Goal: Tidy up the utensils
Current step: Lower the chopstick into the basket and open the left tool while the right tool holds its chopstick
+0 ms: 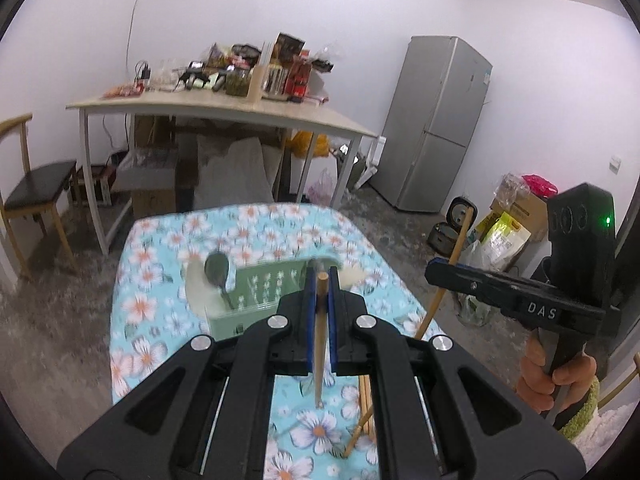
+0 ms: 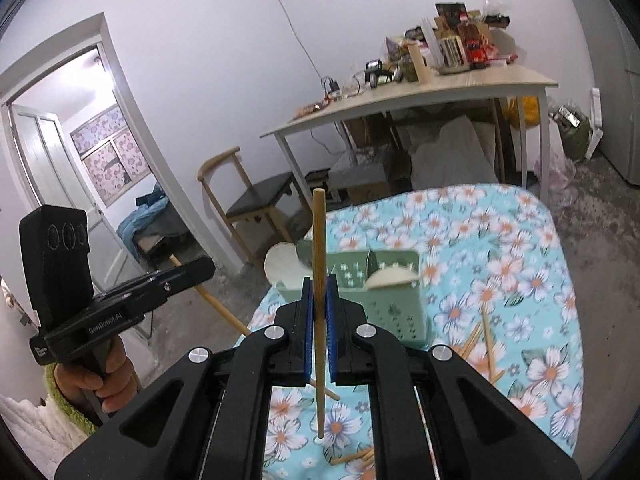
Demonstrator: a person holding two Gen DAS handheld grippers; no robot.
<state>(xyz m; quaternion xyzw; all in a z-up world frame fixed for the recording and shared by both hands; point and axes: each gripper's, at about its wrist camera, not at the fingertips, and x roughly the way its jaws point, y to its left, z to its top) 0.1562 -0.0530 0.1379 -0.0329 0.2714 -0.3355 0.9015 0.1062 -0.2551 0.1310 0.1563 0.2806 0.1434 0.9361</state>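
The left gripper [image 1: 320, 280] has its blue-padded jaws clamped together on a single wooden chopstick [image 1: 321, 332], which stands nearly upright between the pads, its blunt top just above them and its thin end hanging free over the flowered tabletop [image 1: 168, 264]. The right gripper [image 2: 320, 284] likewise grips its own chopstick [image 2: 319, 264], long axis close to vertical, most of the upper length rising well above the pads and the tip pointing down at the cloth. Both tools tilt downward toward the tabletop, side by side. Each is carried by a person's hand wrapped around a black handle: the right hand [image 1: 554, 384] shows in the left view, the left hand [image 2: 94, 380] in the right view, both in green fuzzy cuffs. The right tool's body reads "DAS"; the left tool's side reads "GenRobot.AI". Just ahead of the jaws stands a green utensil holder [image 2: 394, 304] with a dark spoon [image 1: 218, 270] leaning in it. More loose chopsticks [image 2: 486, 338] lie scattered on the cloth beside the holder.
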